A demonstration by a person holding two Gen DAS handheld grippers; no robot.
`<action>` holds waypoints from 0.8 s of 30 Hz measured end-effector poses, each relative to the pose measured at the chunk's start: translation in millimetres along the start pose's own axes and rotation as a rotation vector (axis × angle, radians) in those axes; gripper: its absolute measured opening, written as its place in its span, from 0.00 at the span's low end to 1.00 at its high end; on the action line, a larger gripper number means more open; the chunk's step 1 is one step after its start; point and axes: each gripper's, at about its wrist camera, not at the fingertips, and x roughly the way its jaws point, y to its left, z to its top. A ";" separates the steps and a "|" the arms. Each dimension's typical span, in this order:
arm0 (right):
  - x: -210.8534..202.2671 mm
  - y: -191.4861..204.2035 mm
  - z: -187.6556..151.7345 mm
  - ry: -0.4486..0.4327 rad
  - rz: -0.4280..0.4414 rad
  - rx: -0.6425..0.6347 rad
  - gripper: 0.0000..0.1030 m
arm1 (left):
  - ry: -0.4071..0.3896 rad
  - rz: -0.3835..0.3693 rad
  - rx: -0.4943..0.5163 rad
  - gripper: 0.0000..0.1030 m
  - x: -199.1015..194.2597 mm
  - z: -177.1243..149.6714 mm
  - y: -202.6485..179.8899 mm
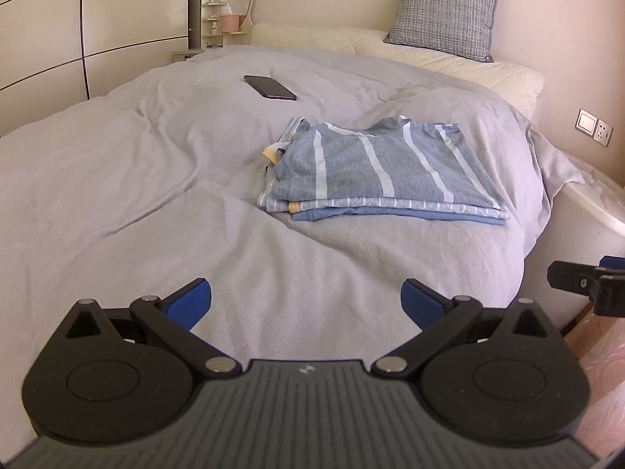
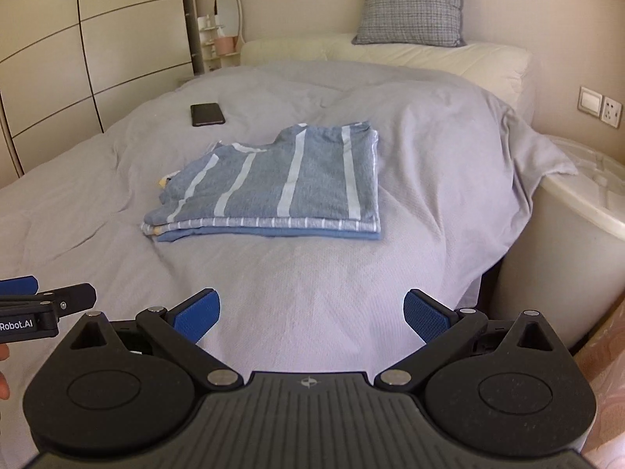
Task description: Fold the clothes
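A folded blue shirt with white stripes (image 1: 383, 168) lies on top of a small stack of folded clothes on the grey bed cover (image 1: 136, 179). It also shows in the right wrist view (image 2: 281, 183). My left gripper (image 1: 306, 305) is open and empty, held above the near edge of the bed, well short of the stack. My right gripper (image 2: 312, 316) is open and empty too, beside the left one and in front of the stack. The right gripper's side shows at the right edge of the left wrist view (image 1: 586, 281); the left gripper's side shows at the left edge of the right wrist view (image 2: 43, 305).
A black phone (image 1: 270, 86) lies on the bed cover beyond the stack. A grey checked pillow (image 1: 445, 11) leans on the wall at the head of the bed. A white round bedside table (image 2: 578, 211) stands at the right. Wardrobe doors (image 1: 58, 19) line the left.
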 end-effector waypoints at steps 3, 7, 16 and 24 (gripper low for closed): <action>-8.4 1.8 -4.2 -0.002 0.004 0.006 1.00 | -0.007 0.006 0.006 0.99 -9.7 0.3 -0.5; -21.0 6.9 -4.4 -0.020 0.001 0.001 1.00 | -0.025 0.006 0.004 0.99 -21.7 2.5 -3.4; -40.6 6.7 -5.0 -0.023 -0.013 0.033 1.00 | -0.025 -0.030 -0.002 0.99 -37.2 -0.5 -16.6; -55.6 10.4 -6.1 -0.030 -0.026 0.021 1.00 | -0.035 -0.014 -0.002 0.99 -47.0 -3.1 -20.7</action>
